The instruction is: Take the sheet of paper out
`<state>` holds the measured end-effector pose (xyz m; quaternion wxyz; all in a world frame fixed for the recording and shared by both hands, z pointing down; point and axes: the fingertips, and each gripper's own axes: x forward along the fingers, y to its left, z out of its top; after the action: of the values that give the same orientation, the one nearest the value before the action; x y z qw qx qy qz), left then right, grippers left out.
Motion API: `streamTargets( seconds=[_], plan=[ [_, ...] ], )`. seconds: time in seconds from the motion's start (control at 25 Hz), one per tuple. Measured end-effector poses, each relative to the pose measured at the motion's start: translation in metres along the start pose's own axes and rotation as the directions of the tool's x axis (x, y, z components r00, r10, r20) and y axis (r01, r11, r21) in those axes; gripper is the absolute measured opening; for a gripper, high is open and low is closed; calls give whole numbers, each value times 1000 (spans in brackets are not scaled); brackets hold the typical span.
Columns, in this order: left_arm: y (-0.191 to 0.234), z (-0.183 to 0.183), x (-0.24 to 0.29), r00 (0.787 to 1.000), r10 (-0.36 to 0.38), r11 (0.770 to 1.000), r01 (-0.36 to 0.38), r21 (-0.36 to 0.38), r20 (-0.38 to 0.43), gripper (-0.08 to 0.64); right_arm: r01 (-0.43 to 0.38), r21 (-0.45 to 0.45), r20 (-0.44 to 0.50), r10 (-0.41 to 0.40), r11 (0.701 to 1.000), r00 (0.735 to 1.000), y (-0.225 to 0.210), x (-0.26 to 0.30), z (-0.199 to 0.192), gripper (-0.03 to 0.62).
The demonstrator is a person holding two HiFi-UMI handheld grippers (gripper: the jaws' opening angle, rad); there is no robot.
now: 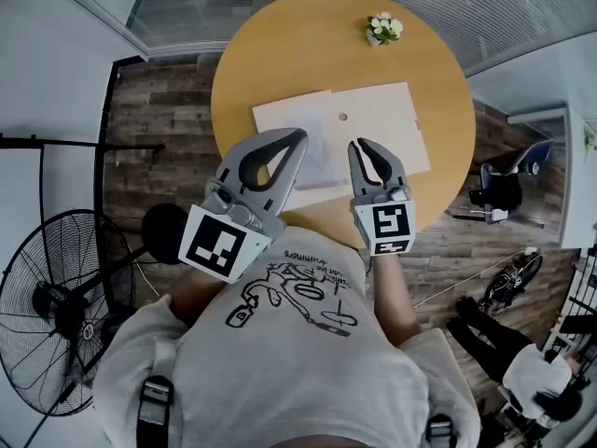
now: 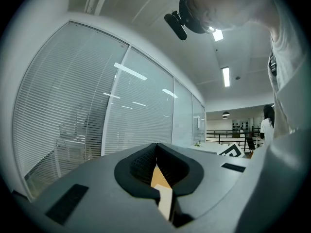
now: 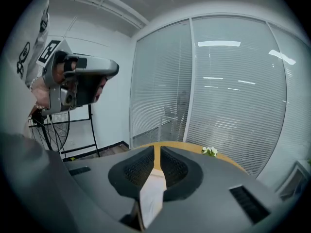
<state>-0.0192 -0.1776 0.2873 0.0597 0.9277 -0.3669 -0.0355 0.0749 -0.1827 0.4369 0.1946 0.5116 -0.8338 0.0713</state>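
Note:
On the round wooden table lies a flat cream envelope with a small round hole, and a white sheet of paper overlaps its left end. Both grippers hover over the table's near edge, above the papers. My left gripper is shut, its tips meeting, with nothing in it. My right gripper stands slightly open, a narrow slit between its tips and nothing inside. In the right gripper view the white sheet shows below the jaws. The left gripper view shows the table and a pale paper edge.
A small pot of white flowers stands at the table's far edge. A floor fan and a black stand are at the left. A chair and a person are at the right. Glass walls with blinds ring the room.

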Motion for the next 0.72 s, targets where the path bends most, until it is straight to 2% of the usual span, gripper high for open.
streamTargets(
  seconds=[0.24,0.72],
  plan=[
    [3,-3,-1,1000,5,1000,-5,0,-4,21,4,-11,-49,-4,1000,999,-4,23,-43,52],
    [4,-4,-2,1000,13,1000,-13,-3,-8,21,-46,3,-165,46,999,985,3,60,-109,71]
  ],
)
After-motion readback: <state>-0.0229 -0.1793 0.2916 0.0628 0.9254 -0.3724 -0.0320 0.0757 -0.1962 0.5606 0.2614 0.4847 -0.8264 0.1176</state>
